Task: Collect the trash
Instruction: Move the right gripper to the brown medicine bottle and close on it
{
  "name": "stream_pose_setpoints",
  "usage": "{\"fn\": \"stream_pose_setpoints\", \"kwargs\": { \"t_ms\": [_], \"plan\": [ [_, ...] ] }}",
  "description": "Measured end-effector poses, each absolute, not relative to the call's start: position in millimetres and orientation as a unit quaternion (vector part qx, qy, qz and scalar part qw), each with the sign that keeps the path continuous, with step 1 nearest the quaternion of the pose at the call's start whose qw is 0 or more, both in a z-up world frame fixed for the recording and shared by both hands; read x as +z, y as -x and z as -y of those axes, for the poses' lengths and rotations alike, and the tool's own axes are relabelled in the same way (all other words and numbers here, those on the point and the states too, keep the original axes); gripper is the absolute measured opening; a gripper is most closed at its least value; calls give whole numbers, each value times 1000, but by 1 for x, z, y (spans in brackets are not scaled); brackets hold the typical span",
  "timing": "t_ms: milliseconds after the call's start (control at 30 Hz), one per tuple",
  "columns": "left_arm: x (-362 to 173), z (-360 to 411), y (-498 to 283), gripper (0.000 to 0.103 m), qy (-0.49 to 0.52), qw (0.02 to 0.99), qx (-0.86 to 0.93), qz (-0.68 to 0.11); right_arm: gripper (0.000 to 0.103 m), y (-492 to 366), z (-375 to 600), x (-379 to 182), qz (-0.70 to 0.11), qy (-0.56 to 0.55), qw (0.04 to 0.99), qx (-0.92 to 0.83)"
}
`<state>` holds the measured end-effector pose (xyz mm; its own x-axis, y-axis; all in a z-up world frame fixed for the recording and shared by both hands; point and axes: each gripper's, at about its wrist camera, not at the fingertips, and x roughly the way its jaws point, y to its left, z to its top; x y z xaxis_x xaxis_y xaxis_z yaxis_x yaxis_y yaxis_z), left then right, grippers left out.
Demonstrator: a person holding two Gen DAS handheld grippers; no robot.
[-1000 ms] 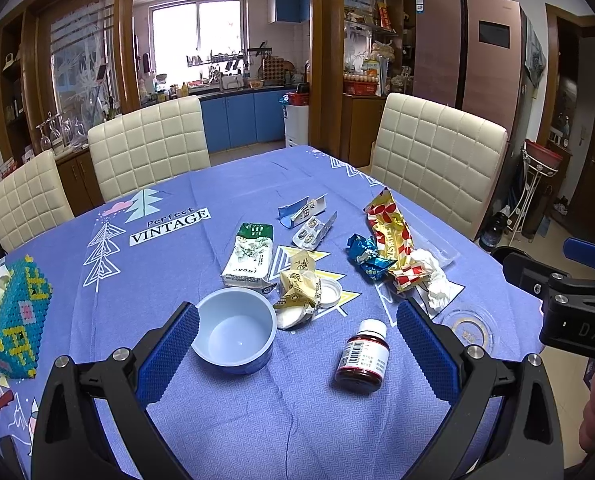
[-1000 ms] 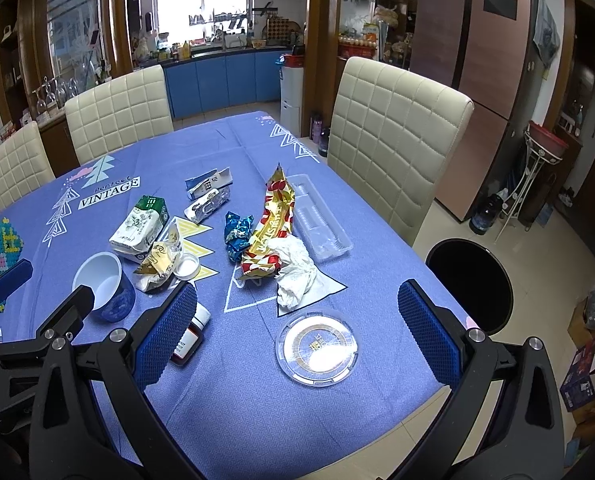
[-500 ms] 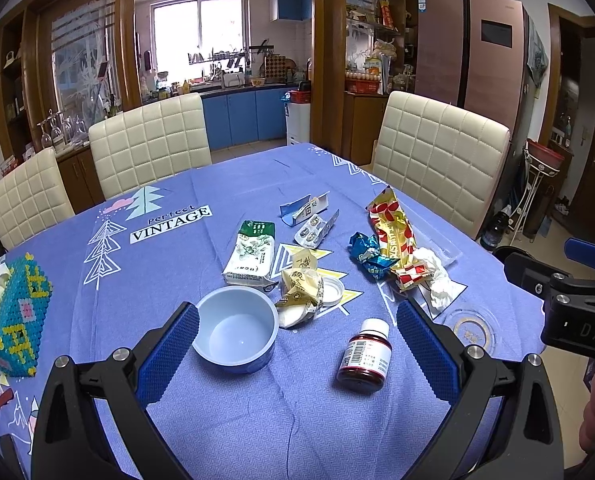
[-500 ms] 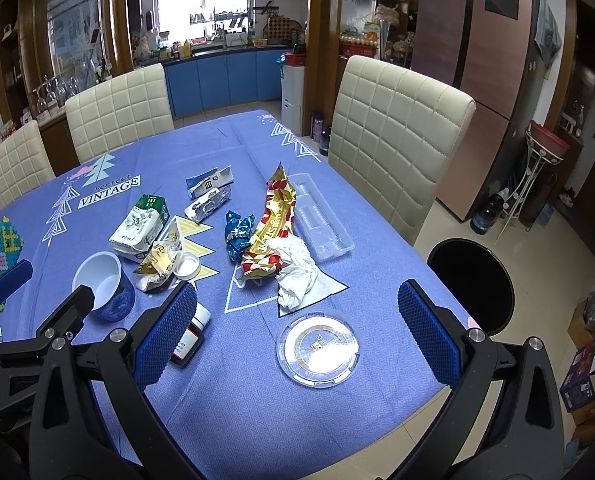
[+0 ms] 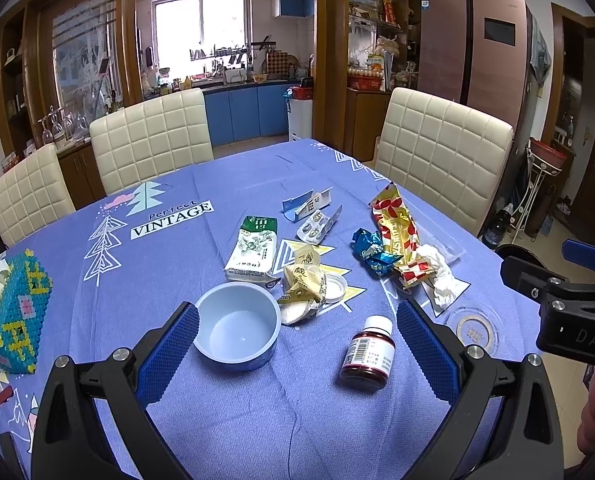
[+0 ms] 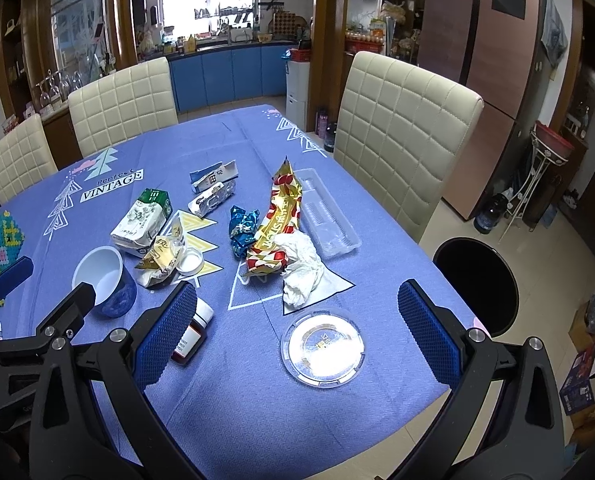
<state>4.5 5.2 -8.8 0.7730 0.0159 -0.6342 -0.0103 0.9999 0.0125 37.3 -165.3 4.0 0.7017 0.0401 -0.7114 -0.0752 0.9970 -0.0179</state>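
Observation:
Trash lies in the middle of the blue tablecloth: a red and gold wrapper (image 6: 277, 220), a crumpled white tissue (image 6: 303, 270), a blue foil wrapper (image 6: 242, 227), a green and white packet (image 5: 253, 250), a yellow crumpled wrapper (image 5: 303, 286), blister packs (image 5: 317, 226) and a clear plastic tray (image 6: 327, 220). A black bin (image 6: 475, 280) stands on the floor right of the table. My left gripper (image 5: 295, 346) is open and empty above the near table. My right gripper (image 6: 293, 330) is open and empty above a clear round lid (image 6: 323, 352).
A blue bowl (image 5: 237, 326) and a dark medicine bottle (image 5: 369, 354) stand near the left gripper. A beaded tissue box (image 5: 11, 312) sits at the far left. Cream chairs (image 6: 401, 136) surround the table. Boxes (image 6: 589, 368) lie on the floor at right.
The left view has shifted slightly, with the table objects a little lower and to the right in frame. The right gripper has hardly moved.

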Motion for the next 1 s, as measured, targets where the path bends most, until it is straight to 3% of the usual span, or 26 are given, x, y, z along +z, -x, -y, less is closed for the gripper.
{"fn": "stream_pose_setpoints", "kwargs": {
  "t_ms": [1000],
  "plan": [
    [-60, -36, -37, 97, 12, 904, 77, -420, 99, -82, 131, -53, -458, 44, 882, 98]
  ]
}}
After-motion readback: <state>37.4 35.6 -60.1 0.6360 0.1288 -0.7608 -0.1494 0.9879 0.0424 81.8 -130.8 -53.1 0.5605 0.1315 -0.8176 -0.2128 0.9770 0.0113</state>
